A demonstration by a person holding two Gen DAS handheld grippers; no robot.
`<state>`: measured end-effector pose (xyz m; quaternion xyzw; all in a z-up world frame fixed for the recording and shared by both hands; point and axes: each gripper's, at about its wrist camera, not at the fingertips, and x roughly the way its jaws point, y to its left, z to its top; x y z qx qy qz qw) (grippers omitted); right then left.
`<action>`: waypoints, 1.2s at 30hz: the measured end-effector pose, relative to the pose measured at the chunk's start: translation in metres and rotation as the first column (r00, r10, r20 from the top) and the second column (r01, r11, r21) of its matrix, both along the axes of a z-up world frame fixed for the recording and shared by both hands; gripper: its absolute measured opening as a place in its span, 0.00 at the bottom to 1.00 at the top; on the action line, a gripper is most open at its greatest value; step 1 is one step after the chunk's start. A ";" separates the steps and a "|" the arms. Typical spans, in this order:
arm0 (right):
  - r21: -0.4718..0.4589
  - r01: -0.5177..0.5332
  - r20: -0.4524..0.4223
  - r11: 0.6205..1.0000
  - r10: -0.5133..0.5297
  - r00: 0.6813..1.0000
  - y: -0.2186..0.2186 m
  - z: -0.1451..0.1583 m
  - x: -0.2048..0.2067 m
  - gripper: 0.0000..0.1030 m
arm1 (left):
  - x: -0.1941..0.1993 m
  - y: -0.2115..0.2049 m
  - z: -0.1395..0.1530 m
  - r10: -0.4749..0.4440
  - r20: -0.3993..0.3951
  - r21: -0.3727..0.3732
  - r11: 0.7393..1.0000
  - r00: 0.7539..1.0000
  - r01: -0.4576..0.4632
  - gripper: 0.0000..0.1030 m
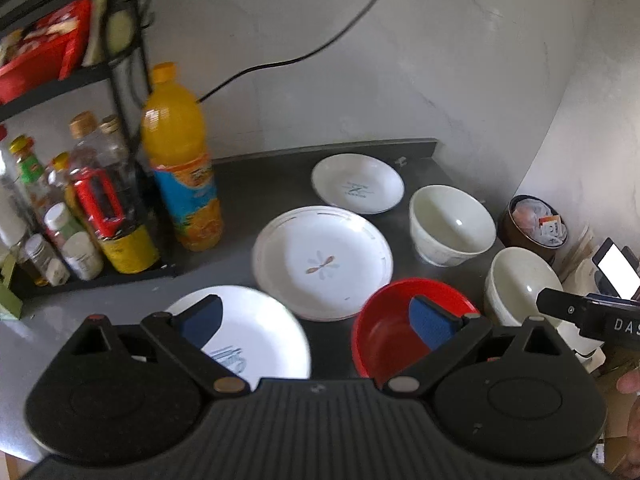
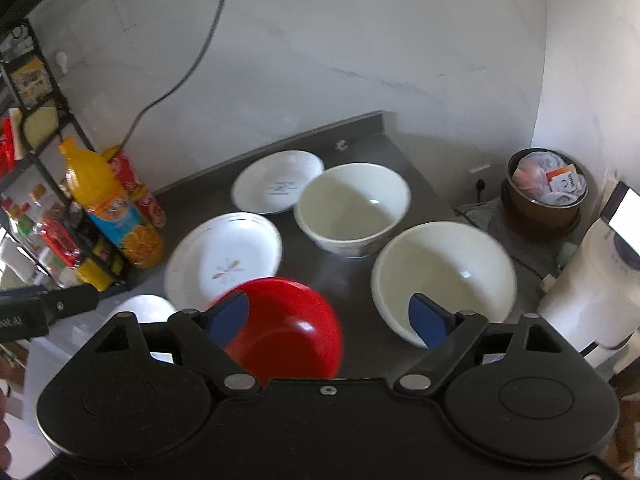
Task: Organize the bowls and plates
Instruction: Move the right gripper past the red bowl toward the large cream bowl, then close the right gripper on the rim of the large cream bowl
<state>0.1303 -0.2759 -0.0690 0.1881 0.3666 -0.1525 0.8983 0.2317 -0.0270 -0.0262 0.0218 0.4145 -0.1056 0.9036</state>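
Observation:
On the dark counter (image 1: 256, 184) lie three white plates: a flower-patterned one (image 1: 324, 262), a smaller one (image 1: 358, 184) behind it, and a near one (image 1: 248, 332). A red bowl (image 1: 384, 332) and two white bowls (image 1: 452, 224) (image 1: 520, 284) stand to the right. My left gripper (image 1: 316, 322) hangs open above the near plate and the red bowl, holding nothing. My right gripper (image 2: 328, 320) is open too, one blue pad over the red bowl (image 2: 288, 332), the other over the nearer white bowl (image 2: 444, 276). The other white bowl (image 2: 354, 206) and flower plate (image 2: 224, 260) lie beyond.
An orange juice bottle (image 1: 180, 160) and a black rack of bottles and jars (image 1: 80, 216) crowd the left. A brown pot of packets (image 2: 546, 192), a white appliance (image 2: 592, 292) and a lit screen (image 2: 624, 216) stand off the counter's right. A black cable (image 1: 280, 64) hangs on the wall.

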 end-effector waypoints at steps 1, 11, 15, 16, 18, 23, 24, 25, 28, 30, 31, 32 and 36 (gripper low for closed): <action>0.004 0.002 -0.003 1.000 -0.002 1.000 -0.008 -0.003 -0.002 0.80 | 0.002 -0.010 -0.001 -0.006 0.004 0.001 1.000 1.000 0.006 0.96; 0.033 0.021 -0.030 0.999 -0.020 0.999 -0.078 -0.028 -0.009 0.74 | 0.026 -0.096 -0.017 -0.045 -0.044 0.015 0.999 0.998 0.046 0.83; 0.041 -0.001 -0.042 0.999 0.003 0.999 -0.095 -0.036 -0.007 0.69 | 0.032 -0.123 -0.022 -0.053 -0.064 0.024 0.998 0.997 0.055 0.79; 0.049 -0.007 -0.043 0.999 0.009 0.999 -0.099 -0.039 -0.007 0.69 | 0.033 -0.130 -0.023 -0.056 -0.067 0.028 0.998 0.996 0.058 0.79; 0.056 -0.014 -0.050 0.998 0.017 0.999 -0.106 -0.044 -0.006 0.66 | 0.037 -0.142 -0.026 -0.063 -0.078 0.030 0.997 0.995 0.066 0.77; 0.071 -0.034 -0.062 0.997 0.039 0.997 -0.118 -0.056 -0.001 0.58 | 0.045 -0.164 -0.037 -0.075 -0.090 0.050 0.996 0.993 0.080 0.71; 0.069 -0.038 -0.066 0.997 0.042 0.997 -0.121 -0.059 -0.001 0.55 | 0.047 -0.168 -0.040 -0.077 -0.097 0.048 0.995 0.992 0.082 0.68; 0.065 -0.043 -0.069 0.997 0.047 0.996 -0.123 -0.061 0.000 0.54 | 0.049 -0.173 -0.043 -0.076 -0.103 0.046 0.996 0.992 0.082 0.67; 0.042 -0.060 -0.079 0.997 0.063 0.995 -0.130 -0.068 0.003 0.48 | 0.055 -0.184 -0.052 -0.074 -0.116 0.044 0.996 0.990 0.080 0.60; 0.036 -0.064 -0.086 0.997 0.067 0.994 -0.135 -0.072 0.004 0.44 | 0.058 -0.190 -0.057 -0.074 -0.125 0.038 0.996 0.989 0.080 0.55; 0.041 -0.064 -0.094 0.997 0.068 0.993 -0.137 -0.075 0.004 0.42 | 0.060 -0.192 -0.059 -0.073 -0.129 0.034 0.996 0.989 0.078 0.55; 0.044 -0.067 -0.099 0.997 0.071 0.993 -0.141 -0.078 0.005 0.37 | 0.061 -0.195 -0.061 -0.073 -0.134 0.029 0.997 0.988 0.077 0.53; 0.037 -0.076 -0.125 0.996 0.080 0.989 -0.146 -0.089 0.008 0.35 | 0.068 -0.199 -0.071 -0.060 -0.164 -0.001 0.998 0.985 0.061 0.44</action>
